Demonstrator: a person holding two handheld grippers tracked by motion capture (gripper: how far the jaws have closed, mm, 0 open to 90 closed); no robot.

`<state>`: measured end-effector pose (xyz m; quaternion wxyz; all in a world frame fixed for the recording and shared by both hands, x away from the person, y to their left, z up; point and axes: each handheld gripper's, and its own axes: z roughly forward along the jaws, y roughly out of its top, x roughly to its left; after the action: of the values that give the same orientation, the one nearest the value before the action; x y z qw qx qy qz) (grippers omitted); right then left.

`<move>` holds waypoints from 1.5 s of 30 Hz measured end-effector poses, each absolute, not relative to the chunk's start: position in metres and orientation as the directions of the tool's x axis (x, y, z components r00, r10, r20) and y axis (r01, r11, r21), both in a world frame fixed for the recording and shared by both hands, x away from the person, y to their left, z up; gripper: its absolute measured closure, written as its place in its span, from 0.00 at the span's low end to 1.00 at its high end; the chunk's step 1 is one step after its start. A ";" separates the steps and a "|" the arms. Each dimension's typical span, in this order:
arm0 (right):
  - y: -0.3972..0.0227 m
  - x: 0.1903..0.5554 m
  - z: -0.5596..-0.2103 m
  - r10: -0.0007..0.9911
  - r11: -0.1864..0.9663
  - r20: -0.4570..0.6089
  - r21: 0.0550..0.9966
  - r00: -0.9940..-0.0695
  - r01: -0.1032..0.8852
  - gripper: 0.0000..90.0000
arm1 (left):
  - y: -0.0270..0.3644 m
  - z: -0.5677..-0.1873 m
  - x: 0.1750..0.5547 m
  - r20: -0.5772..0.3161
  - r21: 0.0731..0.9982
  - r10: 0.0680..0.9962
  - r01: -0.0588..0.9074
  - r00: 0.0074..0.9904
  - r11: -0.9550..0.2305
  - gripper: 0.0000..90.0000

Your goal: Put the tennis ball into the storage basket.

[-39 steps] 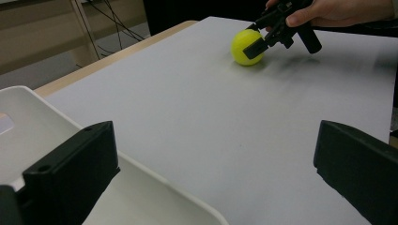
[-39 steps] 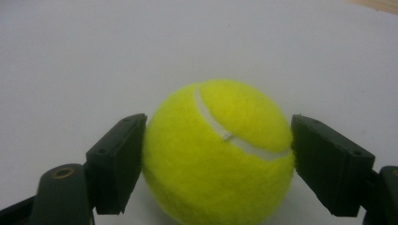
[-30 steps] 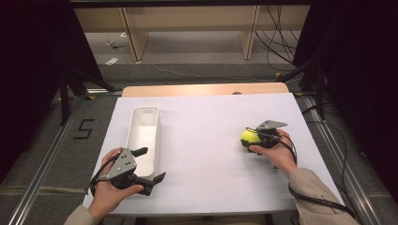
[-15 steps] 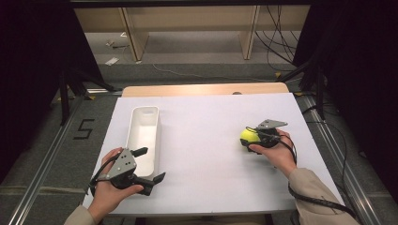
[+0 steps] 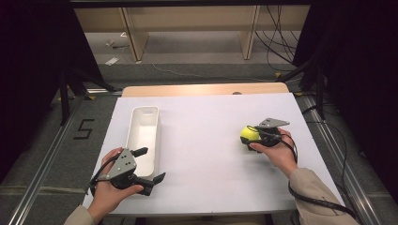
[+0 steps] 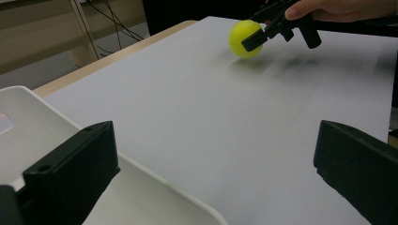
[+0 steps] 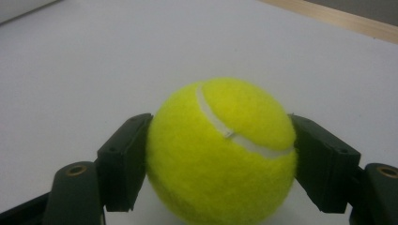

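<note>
Sitting clamped within the right gripper (image 7: pixel 220 154): the tennis ball (image 7: pixel 221 152).

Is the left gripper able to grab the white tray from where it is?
Probably yes: the left gripper sits open right at the white tray, with nothing between them.

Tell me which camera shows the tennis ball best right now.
The right gripper view: the tennis ball sits close up, its seam clear, clamped in the right gripper. The high view shows it small; the left gripper view shows it far off.
</note>
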<state>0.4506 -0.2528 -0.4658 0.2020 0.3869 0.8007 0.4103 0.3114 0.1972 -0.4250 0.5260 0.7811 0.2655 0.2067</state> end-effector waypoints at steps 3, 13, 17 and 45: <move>-0.253 0.450 -0.464 0.784 0.362 -0.006 0.818 -0.621 0.448 0.30 | 0.197 -0.425 0.311 0.043 0.931 0.633 0.198 0.773 -0.305 0.00; -0.253 0.449 -0.459 0.782 0.346 -0.005 0.835 -0.623 0.429 0.30 | 0.197 -0.425 0.311 0.043 0.932 0.632 0.198 0.774 -0.305 0.00; -0.252 0.449 -0.457 0.779 0.342 0.000 0.839 -0.627 0.424 0.30 | 0.197 -0.425 0.311 0.043 0.931 0.631 0.198 0.774 -0.305 0.00; -0.236 0.449 -0.445 0.759 0.304 0.018 0.874 -0.651 0.379 0.30 | 0.196 -0.426 0.312 0.029 0.931 0.630 0.209 0.776 -0.300 0.00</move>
<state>0.4488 -0.2363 -0.4453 0.2047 0.3642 0.7812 0.4639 0.3117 0.1962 -0.4259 0.5269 0.7812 0.2687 0.1999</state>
